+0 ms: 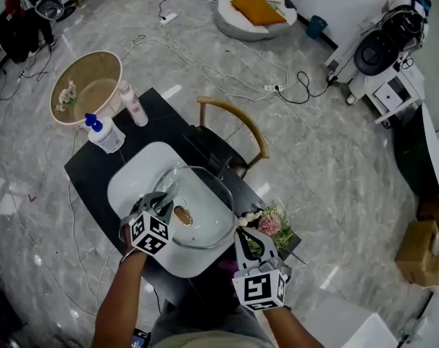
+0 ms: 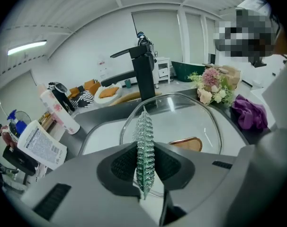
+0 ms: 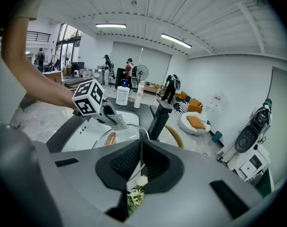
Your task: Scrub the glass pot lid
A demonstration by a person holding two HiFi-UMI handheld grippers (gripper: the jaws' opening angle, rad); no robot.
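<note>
On the black table (image 1: 89,172) in the head view, a white oval sink (image 1: 132,172) holds the glass lid (image 1: 205,216), which lies flat inside it with its brown handle (image 1: 183,215) near the middle. The left gripper (image 1: 161,201) hangs over the lid's left edge. The right gripper (image 1: 243,234) sits off the sink's right rim, just beside a bunch of flowers (image 1: 269,225). At the table's far corner stand a pump bottle (image 1: 103,133) and a slim pink-and-white bottle (image 1: 132,104). A wooden chair (image 1: 234,125) is pushed in at the far side.

In the left gripper view, the jaws pinch a silvery mesh scrubber (image 2: 145,150) – thin, ribbed, seen edge-on – and its tip points toward the lid (image 2: 200,122). Whether it touches the glass cannot be told. The lid is clear, with a metal rim, and nearly fills the sink (image 2: 101,134). A square black tap (image 2: 144,74) rises behind it. To the right are the flowers (image 2: 212,84) and a crumpled purple cloth (image 2: 250,115); to the left are both bottles (image 2: 41,145).

In the right gripper view, the jaws are pressed together with nothing between them, and the flowers (image 3: 136,190) show just below. Ahead, the left gripper's marker cube (image 3: 89,98) and the hanging scrubber (image 3: 117,121) partly block the lid (image 3: 127,134) – the handle (image 3: 110,138) shows beneath them, and the tap (image 3: 157,117) stands to the right.
</note>
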